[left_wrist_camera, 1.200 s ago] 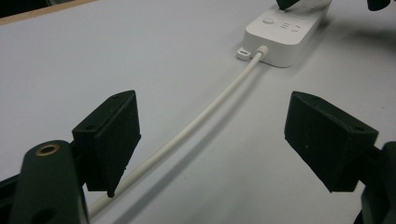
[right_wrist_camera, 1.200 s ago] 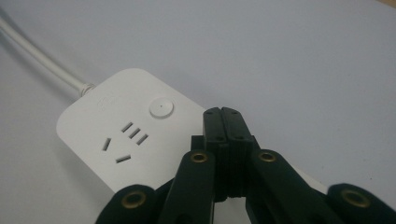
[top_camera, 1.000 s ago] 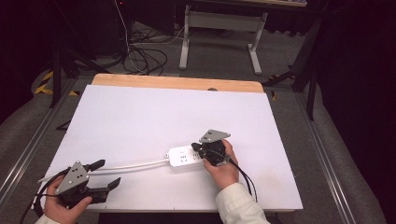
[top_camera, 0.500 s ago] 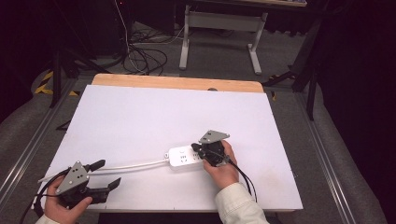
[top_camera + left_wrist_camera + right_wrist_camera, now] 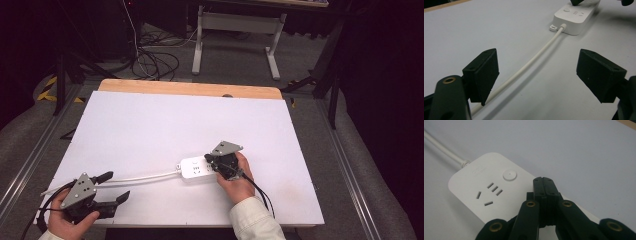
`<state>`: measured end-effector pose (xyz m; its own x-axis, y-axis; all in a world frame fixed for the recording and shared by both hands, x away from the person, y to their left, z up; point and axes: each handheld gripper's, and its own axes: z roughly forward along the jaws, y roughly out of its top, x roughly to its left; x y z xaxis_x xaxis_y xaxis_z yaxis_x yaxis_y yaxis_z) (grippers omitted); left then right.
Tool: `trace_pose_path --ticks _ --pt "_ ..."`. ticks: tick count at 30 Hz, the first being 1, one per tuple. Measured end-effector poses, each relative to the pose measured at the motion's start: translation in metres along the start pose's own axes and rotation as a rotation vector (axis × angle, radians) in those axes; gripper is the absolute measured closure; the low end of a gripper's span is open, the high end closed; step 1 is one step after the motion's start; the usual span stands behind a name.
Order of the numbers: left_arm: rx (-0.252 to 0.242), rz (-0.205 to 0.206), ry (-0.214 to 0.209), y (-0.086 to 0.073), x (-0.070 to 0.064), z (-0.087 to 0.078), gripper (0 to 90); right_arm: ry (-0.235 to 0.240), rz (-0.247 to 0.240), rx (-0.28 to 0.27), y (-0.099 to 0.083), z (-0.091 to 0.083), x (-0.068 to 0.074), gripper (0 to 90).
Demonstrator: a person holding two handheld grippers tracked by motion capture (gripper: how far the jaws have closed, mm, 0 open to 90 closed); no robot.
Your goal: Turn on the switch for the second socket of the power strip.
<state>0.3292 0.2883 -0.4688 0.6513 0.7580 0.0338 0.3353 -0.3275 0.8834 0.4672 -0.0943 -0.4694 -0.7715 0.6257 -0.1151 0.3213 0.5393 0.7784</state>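
White power strip [image 5: 194, 168] lies flat on the white surface [image 5: 165, 125], toward the near edge and right of centre. Its top face carries 1 round button [image 5: 509, 175] and 1 group of socket slots [image 5: 489, 193], both seen in the right gripper view. A white cord [image 5: 145, 176] leaves the strip's left end and runs leftward across the surface toward the near-left corner.

Right hand-held gripper [image 5: 215, 161]: held in the person's right hand [image 5: 239, 180], positioned at the right end of the power strip. In the right gripper view [image 5: 546, 188] its 2 black jaws are pressed together with nothing between them, their tips over the strip's top face just beside the button. Whether the tips touch the strip cannot be told. A grey three-cornered plate [image 5: 226, 148] sits on top of this unit.

Left hand-held gripper [image 5: 114, 187]: held in the person's left hand [image 5: 67, 222] at the near-left corner of the surface, well apart from the power strip. Its 2 jaws stand wide apart, as the left gripper view [image 5: 536, 67] shows. The cord passes between them there, close beside the left jaw, gripped by neither.

Beyond the far edge of the surface, dark cables [image 5: 150, 55] lie on the floor beside a white metal frame [image 5: 235, 30].
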Motion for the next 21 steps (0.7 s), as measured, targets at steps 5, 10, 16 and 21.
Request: trace_pose_path --ticks 5,10,16,21 --pt "0.000 0.001 0.001 0.0001 -0.0002 -0.0002 18.7 -0.006 0.000 0.004 0.0002 0.0002 0.0010 90.0" --pt "0.000 0.000 0.001 0.0000 0.0000 -0.0002 18.7 0.006 0.015 0.004 -0.0001 0.0003 -0.0010 90.0" --pt "0.001 0.001 0.000 0.0000 -0.0003 0.0003 18.7 0.007 0.023 0.011 0.0005 0.0006 -0.0016 90.0" --pt "0.006 0.004 0.002 -0.0005 0.0001 0.0013 18.7 0.014 0.025 0.026 0.0023 0.0012 -0.0023 90.0"
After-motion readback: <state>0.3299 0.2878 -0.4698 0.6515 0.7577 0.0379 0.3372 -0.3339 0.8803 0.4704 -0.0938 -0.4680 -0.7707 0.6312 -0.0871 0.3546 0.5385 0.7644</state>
